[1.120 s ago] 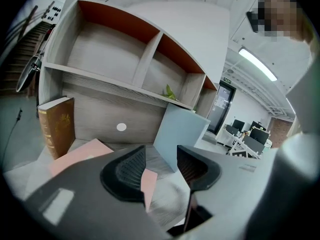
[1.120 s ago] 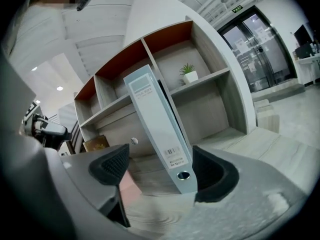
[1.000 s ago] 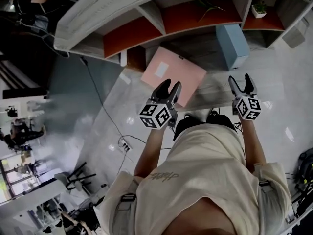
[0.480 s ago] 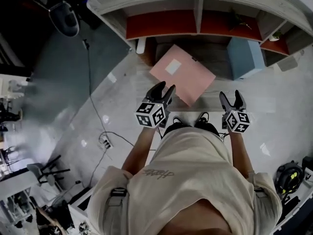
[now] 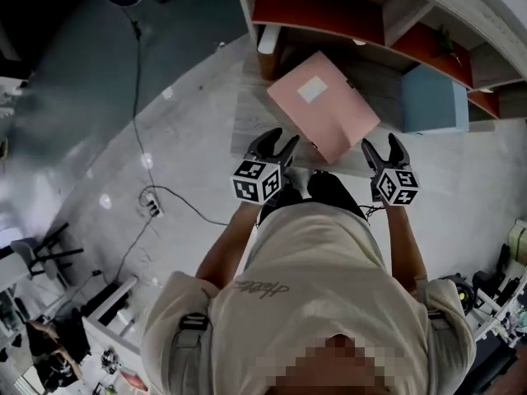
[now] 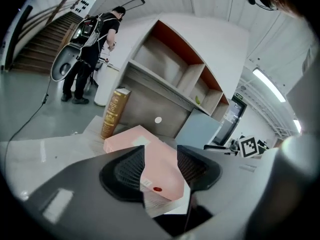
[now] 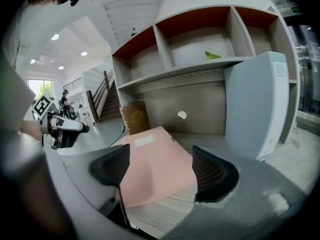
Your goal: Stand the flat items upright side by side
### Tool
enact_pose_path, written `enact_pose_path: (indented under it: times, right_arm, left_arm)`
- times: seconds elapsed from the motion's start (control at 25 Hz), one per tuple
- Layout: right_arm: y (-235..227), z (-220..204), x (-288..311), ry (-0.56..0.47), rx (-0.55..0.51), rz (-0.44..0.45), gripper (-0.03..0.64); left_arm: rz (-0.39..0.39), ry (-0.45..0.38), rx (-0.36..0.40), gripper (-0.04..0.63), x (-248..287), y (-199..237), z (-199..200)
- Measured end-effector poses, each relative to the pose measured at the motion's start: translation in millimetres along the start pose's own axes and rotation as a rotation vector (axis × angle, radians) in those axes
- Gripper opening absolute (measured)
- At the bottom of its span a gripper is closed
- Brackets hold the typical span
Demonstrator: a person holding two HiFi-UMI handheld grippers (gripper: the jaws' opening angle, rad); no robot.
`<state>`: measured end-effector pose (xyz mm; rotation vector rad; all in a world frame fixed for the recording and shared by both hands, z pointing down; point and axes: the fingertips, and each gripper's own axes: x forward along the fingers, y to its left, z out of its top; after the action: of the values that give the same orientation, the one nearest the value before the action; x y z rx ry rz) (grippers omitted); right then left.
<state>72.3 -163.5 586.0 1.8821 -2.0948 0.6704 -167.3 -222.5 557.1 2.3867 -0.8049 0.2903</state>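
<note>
A flat pink box with a white label lies on the low wooden ledge under the shelf unit. A blue-grey box stands upright to its right, and a brown book stands upright to its left. My left gripper hovers at the pink box's near left edge. Its jaws are open, and the box's near corner shows in the gap without the pads pressing it. My right gripper is open wide just off the box's near right corner, with the pink box ahead of it.
The shelf unit with red-backed compartments rises behind the ledge; a small green plant sits in one. A cable runs over the grey floor at left. A person stands far off by the stairs. My shoes are at the ledge.
The head view has swung, so the shelf now sits at the upper right. Both grippers stay at the pink box's near edge, the right one now closer to it. The box has not moved.
</note>
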Motion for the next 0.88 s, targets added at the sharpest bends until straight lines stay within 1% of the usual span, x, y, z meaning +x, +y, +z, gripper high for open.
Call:
enact_pose_path:
  times: [0.12,0.24,0.36,0.48,0.52,0.6,0.76,0.8,0.88]
  right_arm:
    - [-3,4,21,0.084,-0.051,0.05,0.388]
    - [-10,6,45,0.177,-0.104,0.065,0.394]
    - [-19,3,66,0.266,-0.149,0.075,0.396]
    - [-18,3,91,0.328,-0.184,0.155,0.397]
    - [-17,3,101,0.352,-0.203,0.189,0.397]
    - [-19,-2,116,0.404,-0.234,0.251,0.397]
    - [-22,-3,150,0.473,-0.251,0.347,0.397]
    - [-22,-3,158,0.492,-0.252,0.368,0.399]
    - [-22,-8,169,0.538,-0.257,0.411,0.406]
  left_arm:
    - [0.025,-0.022,-0.051,0.207,4,10,0]
    - [0.063,-0.038,-0.114,0.209,12,24,2]
    - [0.101,-0.007,-0.186,0.216,26,35,-11]
    - [0.106,0.047,-0.27,0.219,43,45,-28]
    - [0.109,0.056,-0.305,0.23,49,48,-32]
    - [0.131,0.067,-0.368,0.23,59,54,-43]
    - [0.185,0.101,-0.442,0.238,83,72,-63]
    - [0.19,0.108,-0.46,0.242,88,76,-66]
    - [0.176,0.115,-0.508,0.245,96,77,-73]
